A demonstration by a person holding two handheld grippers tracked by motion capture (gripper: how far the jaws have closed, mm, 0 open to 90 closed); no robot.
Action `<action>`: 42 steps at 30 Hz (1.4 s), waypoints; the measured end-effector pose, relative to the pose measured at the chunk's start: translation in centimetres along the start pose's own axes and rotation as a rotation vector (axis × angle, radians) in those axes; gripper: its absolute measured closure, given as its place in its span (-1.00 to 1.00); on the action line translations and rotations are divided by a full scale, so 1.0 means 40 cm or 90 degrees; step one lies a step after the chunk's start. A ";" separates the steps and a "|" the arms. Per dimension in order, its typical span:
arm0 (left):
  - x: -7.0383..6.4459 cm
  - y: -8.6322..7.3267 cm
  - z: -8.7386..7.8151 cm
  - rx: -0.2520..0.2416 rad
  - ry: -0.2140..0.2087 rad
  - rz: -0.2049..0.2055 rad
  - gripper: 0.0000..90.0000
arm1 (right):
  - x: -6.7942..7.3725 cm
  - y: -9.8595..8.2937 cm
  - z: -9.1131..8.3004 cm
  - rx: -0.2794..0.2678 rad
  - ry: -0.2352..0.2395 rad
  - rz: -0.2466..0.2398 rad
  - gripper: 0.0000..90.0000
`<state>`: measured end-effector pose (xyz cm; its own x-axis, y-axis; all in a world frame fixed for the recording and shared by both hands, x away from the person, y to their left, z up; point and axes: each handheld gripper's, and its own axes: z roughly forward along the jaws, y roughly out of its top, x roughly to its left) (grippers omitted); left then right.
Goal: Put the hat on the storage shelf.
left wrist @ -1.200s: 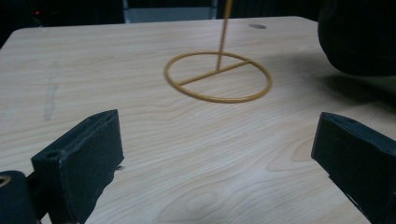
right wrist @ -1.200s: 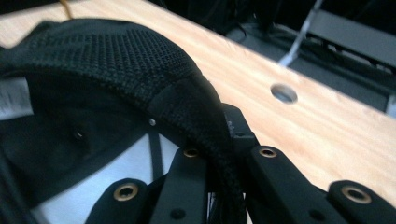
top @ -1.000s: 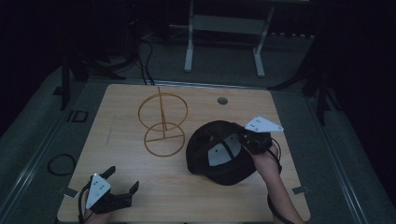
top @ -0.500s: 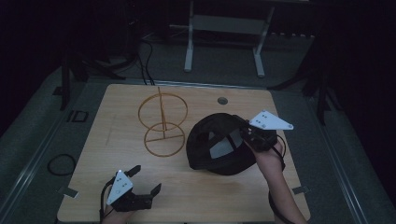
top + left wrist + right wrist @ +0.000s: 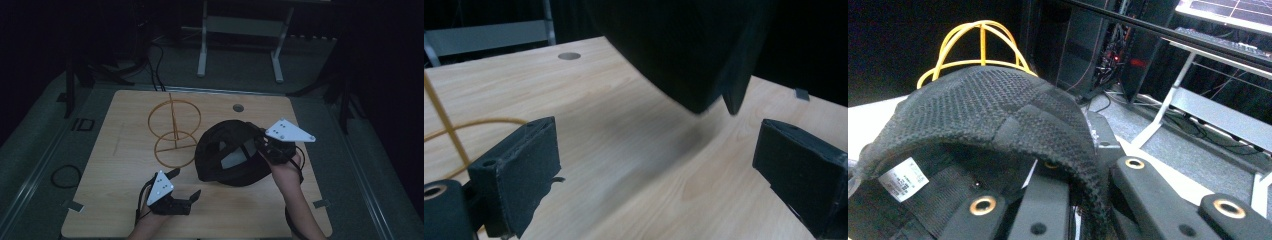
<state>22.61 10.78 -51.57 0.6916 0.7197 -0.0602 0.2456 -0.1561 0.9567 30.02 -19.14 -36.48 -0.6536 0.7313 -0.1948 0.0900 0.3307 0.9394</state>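
Left gripper moved further right toward cap, fingers spread, nothing held. Black mesh cap, rim pinched by right gripper, lifted tilted above desk, beside wire stand.

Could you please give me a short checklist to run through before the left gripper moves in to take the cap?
1. Right gripper clamped on the black cap at its rim: ok.
2. Left gripper jaws spread wide, nothing between them: ok.
3. Cap's near edge lifted off the table, seen in the left gripper view: ok.
4. Cap apart from the yellow wire stand: cannot tell, they look close.
5. Bare table between left gripper and cap: ok.
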 end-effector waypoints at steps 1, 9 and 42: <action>-0.004 0.014 0.015 0.000 -0.006 0.003 -0.87 | 0.003 0.001 0.002 -0.003 0.003 0.001 0.96; -0.021 0.053 0.060 -0.013 0.011 0.012 -0.71 | 0.020 0.009 0.002 -0.013 0.018 -0.002 0.96; -0.032 0.158 0.076 -0.050 0.096 0.005 1.00 | 0.031 -0.064 -0.068 -0.039 0.054 0.022 0.64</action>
<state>25.32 6.82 -46.32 0.5815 0.8134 -0.0147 0.1832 -0.1133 0.9765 26.93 -20.73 -38.35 -0.7120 0.6880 -0.1403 0.0688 0.2673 0.9612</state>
